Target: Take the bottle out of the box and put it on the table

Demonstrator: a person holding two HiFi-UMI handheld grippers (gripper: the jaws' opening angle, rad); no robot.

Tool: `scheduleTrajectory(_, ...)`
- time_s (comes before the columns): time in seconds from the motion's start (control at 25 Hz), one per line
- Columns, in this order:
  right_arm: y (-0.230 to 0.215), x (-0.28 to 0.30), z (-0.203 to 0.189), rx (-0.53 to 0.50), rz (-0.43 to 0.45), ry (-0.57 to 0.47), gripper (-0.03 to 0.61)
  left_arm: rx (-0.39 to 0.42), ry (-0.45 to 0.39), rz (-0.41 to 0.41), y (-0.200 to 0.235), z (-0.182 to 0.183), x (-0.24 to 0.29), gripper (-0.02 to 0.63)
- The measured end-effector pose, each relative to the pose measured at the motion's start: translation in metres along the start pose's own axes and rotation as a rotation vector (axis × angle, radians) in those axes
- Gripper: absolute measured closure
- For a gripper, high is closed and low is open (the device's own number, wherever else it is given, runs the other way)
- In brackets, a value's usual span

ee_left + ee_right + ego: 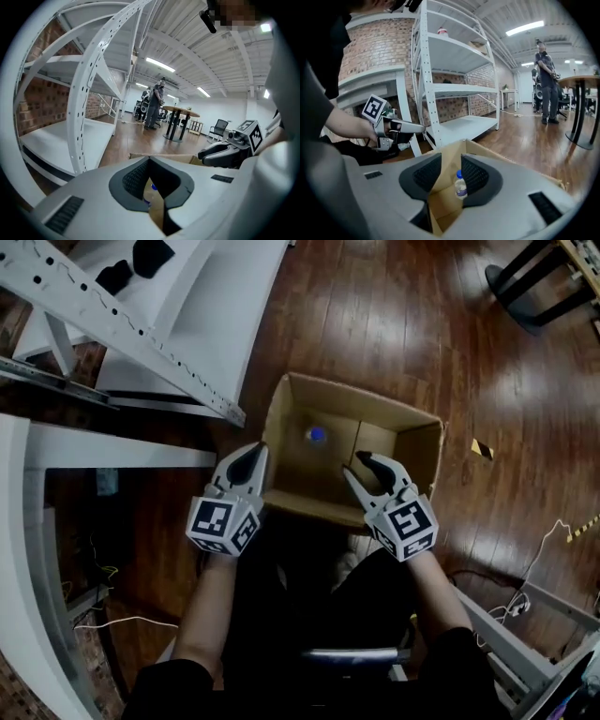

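An open cardboard box (412,442) stands on the dark wood floor right in front of me. Inside it stands a small clear bottle (316,435) with a blue cap, upright near the back left. My left gripper (247,463) hangs at the box's near left corner, its tips together and nothing held. My right gripper (359,469) hovers over the near rim, jaws a little apart and empty. In the right gripper view the bottle (461,185) shows between the jaws, well beyond them, past the box wall (445,206). The left gripper view shows the bottle (151,192) partly behind cardboard.
A white metal shelf rack (141,324) stands close on the left of the box. A round table's dark base (534,287) is at the far right, and cables (539,559) lie on the floor at the right. A person (546,86) stands far off by a table (180,112).
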State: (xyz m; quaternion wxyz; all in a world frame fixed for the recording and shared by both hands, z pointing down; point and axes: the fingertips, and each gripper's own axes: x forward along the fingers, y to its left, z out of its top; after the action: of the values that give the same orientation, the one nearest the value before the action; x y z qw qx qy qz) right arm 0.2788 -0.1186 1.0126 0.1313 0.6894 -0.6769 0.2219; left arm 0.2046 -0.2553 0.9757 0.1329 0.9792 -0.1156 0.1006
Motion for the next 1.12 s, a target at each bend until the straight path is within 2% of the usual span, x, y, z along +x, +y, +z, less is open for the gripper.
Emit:
scheduleTrajectory(0.12,-0.011,0.022,-0.021,-0.068,0.008,-0.002,0.451,0.038,-0.003,0.056,0.018,-0.024,0.011,0.612)
scheduleTrajectory(0.24,-0.02,0.035,-0.027,-0.057,0.025,-0.017,0.451,0.094,0.021,0.084,0.028,-0.037,0.016,0.612)
scheduleTrajectory(0.4,-0.028,0.049,-0.031,-0.033,0.038,-0.002,0.432,0.035,0.022,0.056,0.029,-0.034,0.016,0.612)
scheduleTrajectory(0.48,-0.029,0.058,-0.036,-0.059,0.057,0.018,0.382,0.051,0.03,0.075,0.03,-0.033,0.012,0.612)
scheduleTrajectory(0.56,-0.029,0.069,-0.048,-0.081,0.093,0.056,0.37,0.071,0.039,0.078,0.027,-0.036,0.007,0.612)
scheduleTrajectory(0.68,-0.033,0.096,-0.078,-0.089,0.131,0.143,0.203,0.047,0.053,0.061,0.024,-0.045,-0.001,0.612)
scheduleTrajectory(0.76,-0.037,0.116,-0.097,-0.073,0.138,0.183,0.128,0.041,0.058,0.063,0.025,-0.05,-0.005,0.612)
scheduleTrajectory(0.96,-0.04,0.166,-0.132,-0.058,0.142,0.247,0.121,-0.039,0.035,0.071,0.029,-0.05,-0.017,0.612)
scheduleTrajectory(1.12,-0.039,0.192,-0.149,-0.088,0.15,0.277,0.121,-0.053,0.026,0.044,0.023,-0.047,-0.028,0.612)
